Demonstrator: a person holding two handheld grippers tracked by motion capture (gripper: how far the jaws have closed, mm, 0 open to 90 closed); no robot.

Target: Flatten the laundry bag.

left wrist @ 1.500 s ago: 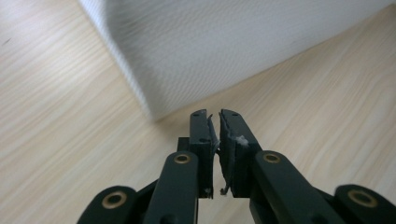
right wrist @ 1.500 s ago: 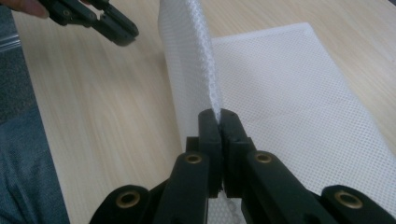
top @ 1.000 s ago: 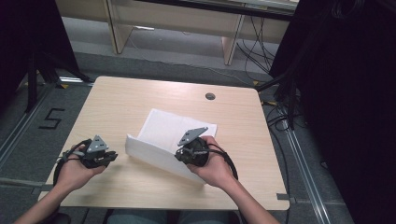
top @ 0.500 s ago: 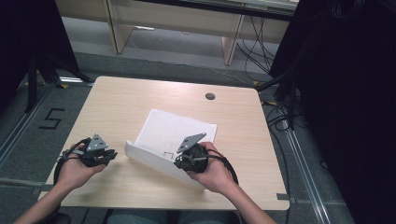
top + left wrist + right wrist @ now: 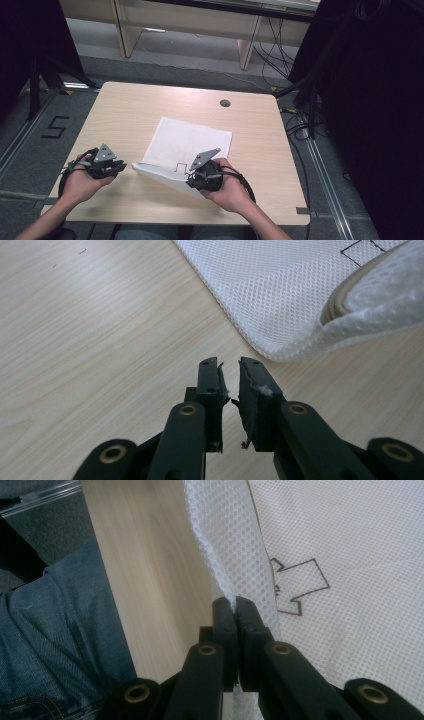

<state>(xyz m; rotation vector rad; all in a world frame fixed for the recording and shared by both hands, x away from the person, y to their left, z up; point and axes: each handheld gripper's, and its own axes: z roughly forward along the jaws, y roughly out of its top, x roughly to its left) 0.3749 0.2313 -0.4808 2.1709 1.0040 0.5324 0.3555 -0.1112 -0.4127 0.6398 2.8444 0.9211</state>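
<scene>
Your right gripper [image 5: 235, 605] has its fingers [image 5: 224, 617] pinched tight on the near edge of the white mesh cloth [image 5: 192, 142], right beside the small outline mark printed on it [image 5: 297, 592]; in the high view that gripper [image 5: 192, 176] sits at about 6 o'clock of the cloth, and the gripped edge stands up off the surface [image 5: 150, 107] as a raised fold. Your left gripper [image 5: 229, 371] holds nothing: its fingers [image 5: 207, 377] have just been opening and now stand a narrow gap apart, with a few white fibres clinging to the pads and only bare wood between them. Seen from that gripper, the cloth's lifted corner [image 5: 300, 347] lies just ahead, toward 1 o'clock, near but not touching. From above, the left gripper [image 5: 120, 167] rests on the surface at roughly 8 o'clock of the cloth, just short of its near left corner [image 5: 137, 167]. The rest of the cloth lies flat in the middle of the surface, reaching toward 12 o'clock. By my reading, you are at the start of a fold: one side of the near edge is secured, the other still free. The next move probably calls for you to widen the left fingers a little more, slide them over that lifted corner and close on it, so both hands can carry the near edge evenly toward the far side. Keep the right grip steady while you do, or the edge may sag and pull crooked.
</scene>
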